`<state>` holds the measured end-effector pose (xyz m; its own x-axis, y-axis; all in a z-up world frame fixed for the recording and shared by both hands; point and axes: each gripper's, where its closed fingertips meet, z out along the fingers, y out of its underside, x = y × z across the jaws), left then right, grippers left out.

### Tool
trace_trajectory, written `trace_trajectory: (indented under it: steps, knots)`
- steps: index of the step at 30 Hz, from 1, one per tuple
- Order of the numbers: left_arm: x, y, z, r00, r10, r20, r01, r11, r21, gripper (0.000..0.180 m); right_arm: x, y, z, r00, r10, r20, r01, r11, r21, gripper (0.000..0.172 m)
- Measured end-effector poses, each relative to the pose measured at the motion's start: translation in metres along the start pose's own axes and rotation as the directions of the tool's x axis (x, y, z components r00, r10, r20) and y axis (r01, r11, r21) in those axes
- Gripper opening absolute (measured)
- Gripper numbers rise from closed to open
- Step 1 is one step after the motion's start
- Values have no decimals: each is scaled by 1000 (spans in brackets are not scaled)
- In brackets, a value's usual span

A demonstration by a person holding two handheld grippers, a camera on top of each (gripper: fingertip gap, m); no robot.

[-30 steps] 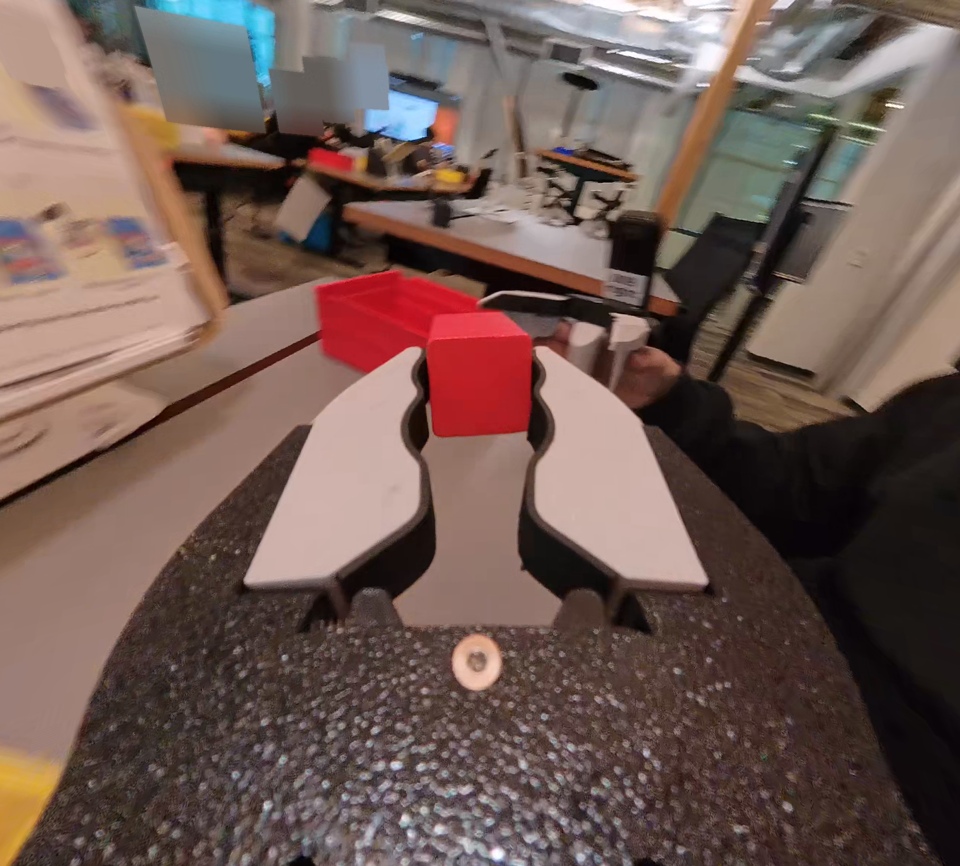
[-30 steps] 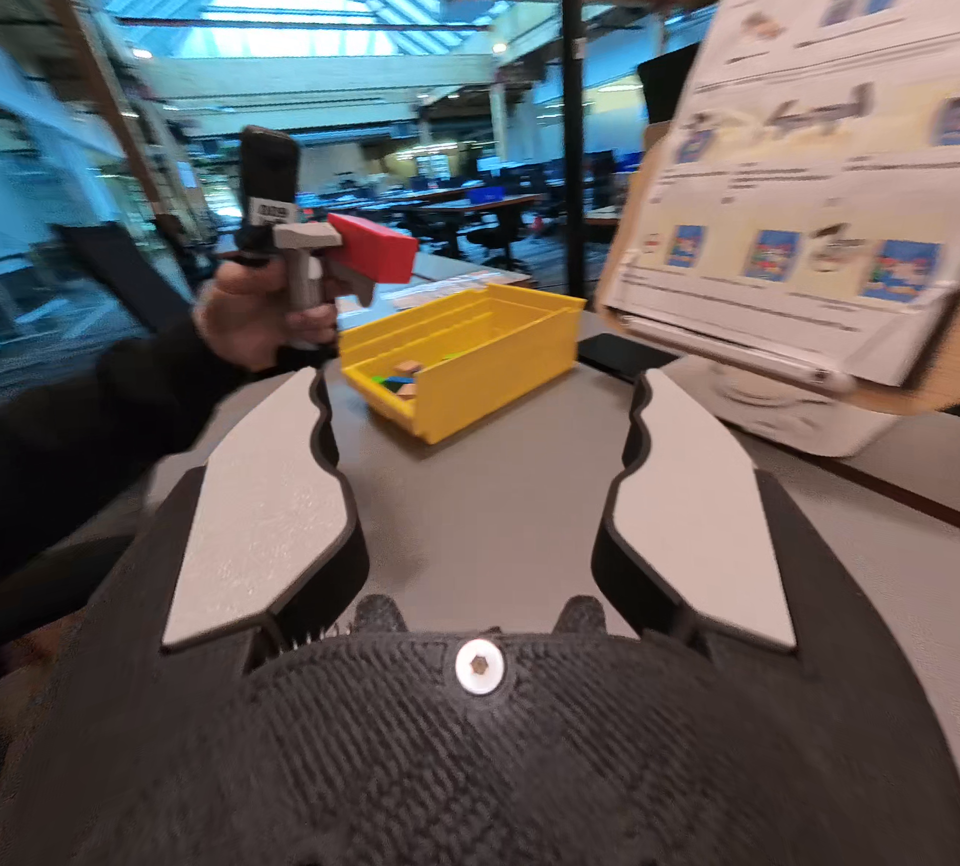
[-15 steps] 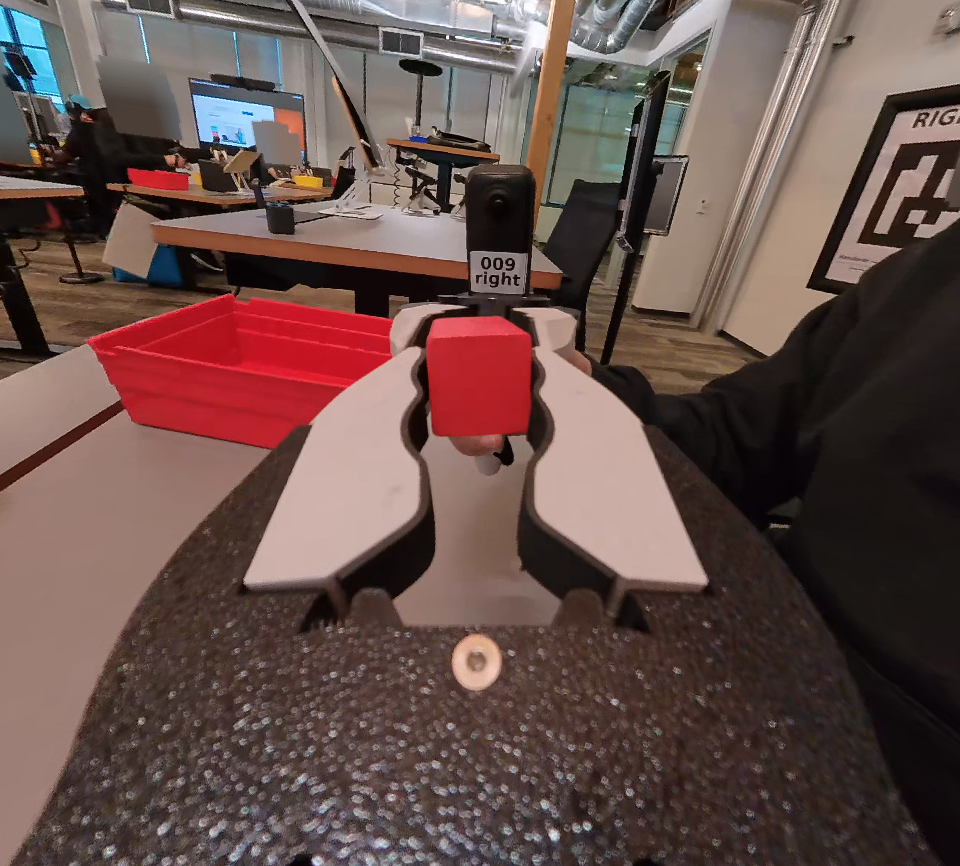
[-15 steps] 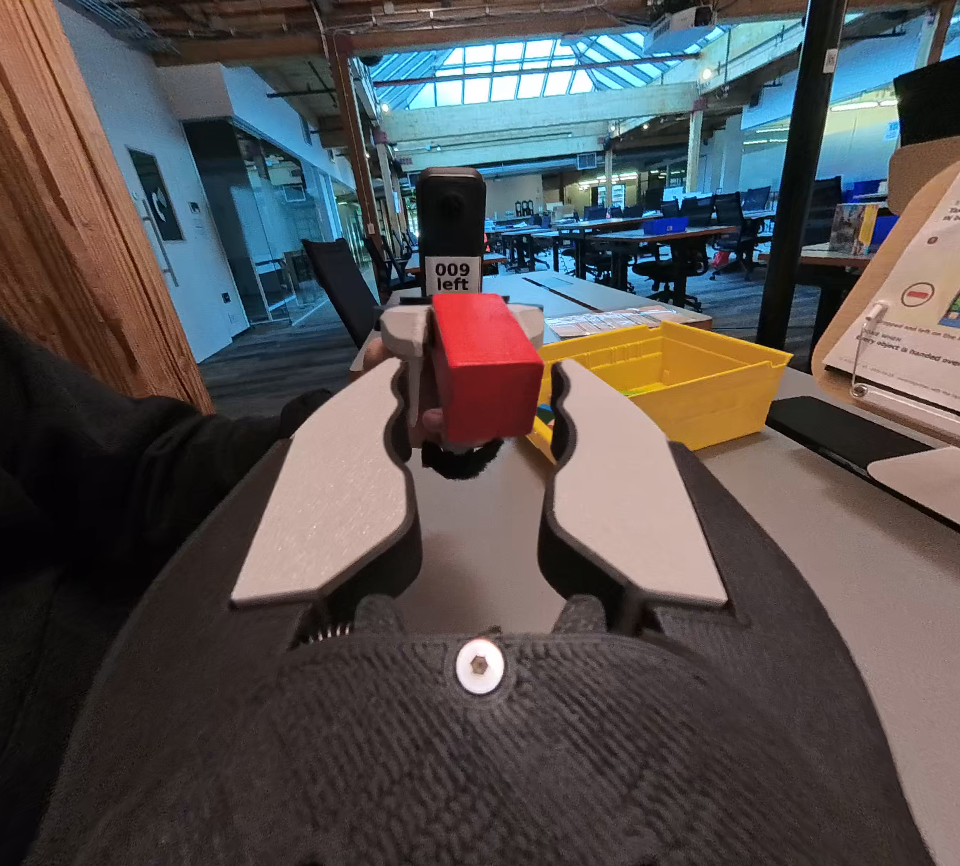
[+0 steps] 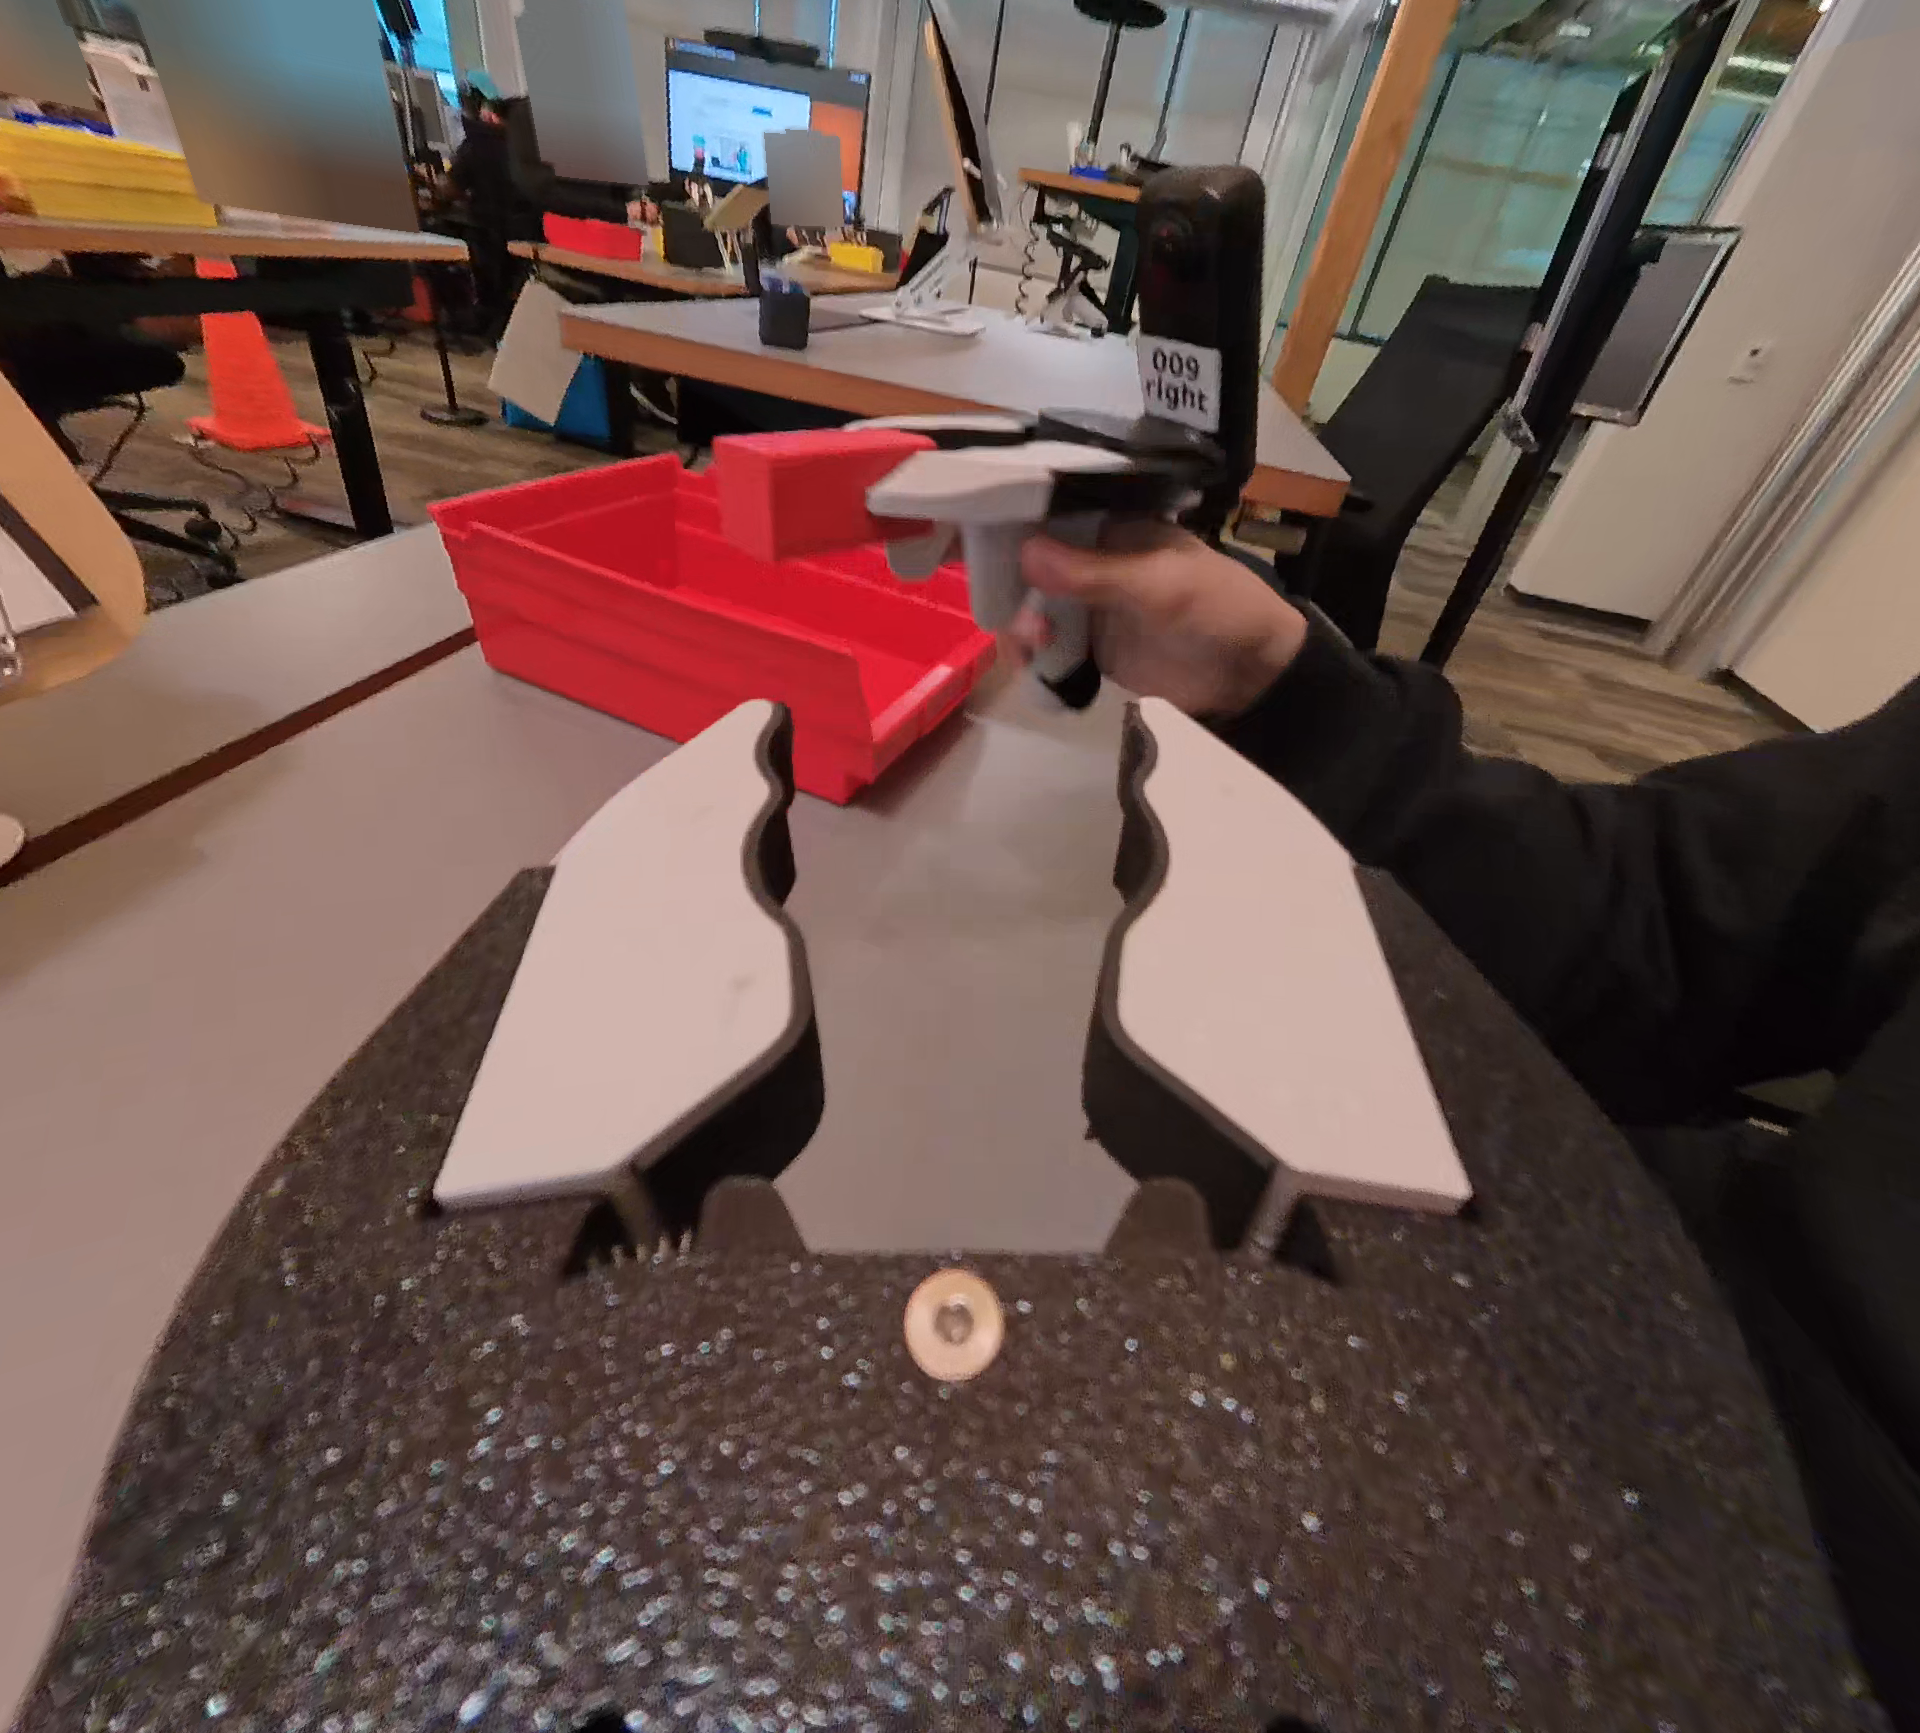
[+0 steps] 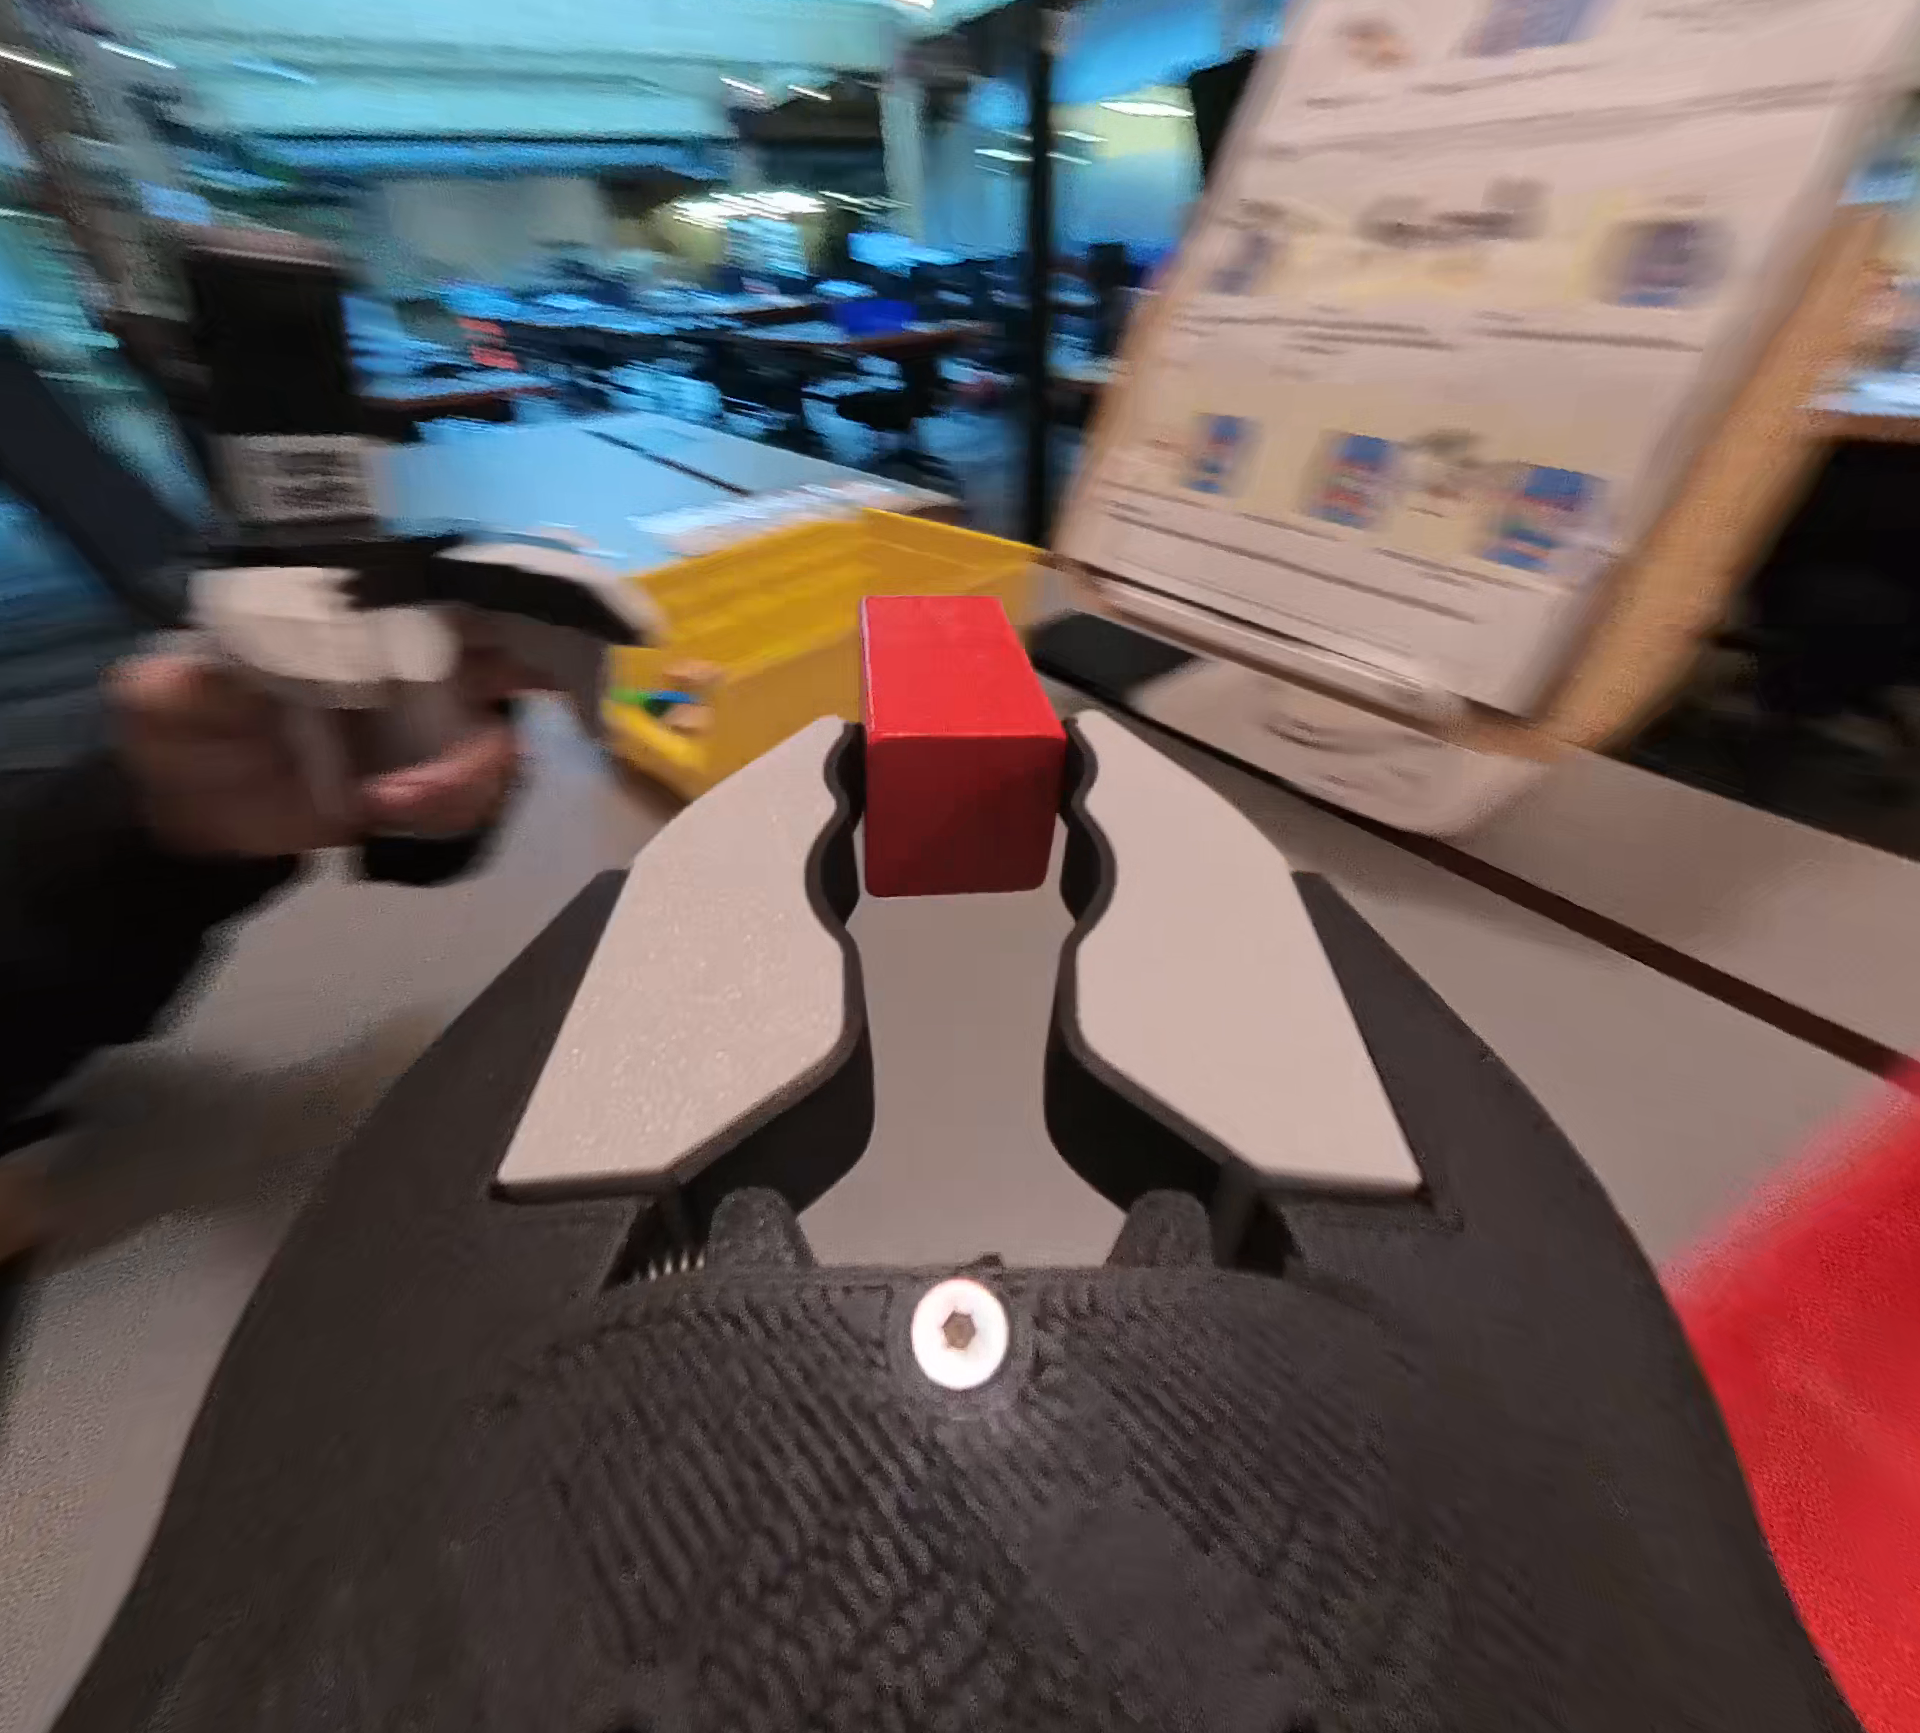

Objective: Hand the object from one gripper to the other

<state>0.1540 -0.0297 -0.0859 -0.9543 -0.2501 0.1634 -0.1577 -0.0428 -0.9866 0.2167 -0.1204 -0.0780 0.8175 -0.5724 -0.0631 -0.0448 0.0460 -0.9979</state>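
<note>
The red block [image 6: 961, 753] sits clamped between the two pads of the right gripper [image 6: 961, 800], both black pad edges pressed against its sides, its long axis pointing forward past the fingertips. In the left wrist view the same block [image 5: 805, 504] sticks out sideways from the right gripper [image 5: 914, 499], held up in the air over the red bin [image 5: 665, 613] — the bin stands on the grey table [image 5: 260, 904] near its far edge. A hand [image 5: 1153, 623] in a dark sleeve grips that tool's handle. The left gripper [image 5: 956, 779] is released: its pads stand wide apart with only the bare tabletop showing between them, well back from the block. From the right wrist view the left gripper [image 6: 582, 618] appears blurred off to the left, apart from the block, held by another blurred hand [image 6: 291, 758]. Behind the block lies a yellow bin [image 6: 790, 644] with small coloured pieces inside, and to the right a tilted instruction sheet [image 6: 1455, 312] stands on a wooden holder — a black flat thing lies at its foot.
</note>
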Motion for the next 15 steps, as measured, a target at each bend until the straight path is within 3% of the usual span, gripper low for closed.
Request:
trace_trajectory:
  steps: [2, 4, 6, 9, 12, 15]
  knots:
    - [1, 10, -4, 1000, -13, 9, 13, 999, -37, 54, 61, 15, -33, 965, -26, -260, 6, 997, -79, 36]
    - [0, 19, -7, 1000, -23, 18, 24, 998, -65, 53, 119, 32, -76, 857, -61, -512, -12, 990, -139, 36]
    - [1, 27, -11, 999, -40, 17, 42, 996, -82, 51, 155, 52, -111, 764, -106, -637, -25, 981, -193, 35]
    - [3, 35, -14, 998, -68, -5, 68, 995, -78, 49, 177, 84, -128, 729, -133, -672, -83, 957, -280, 35]
    - [0, 40, -15, 995, -96, -11, 95, 994, -62, 48, 179, 106, -116, 755, -115, -646, -107, 949, -295, 35]
    - [0, 42, -17, 992, -126, -23, 125, 991, -47, 47, 178, 119, -103, 760, -188, -622, -71, 927, -368, 36]
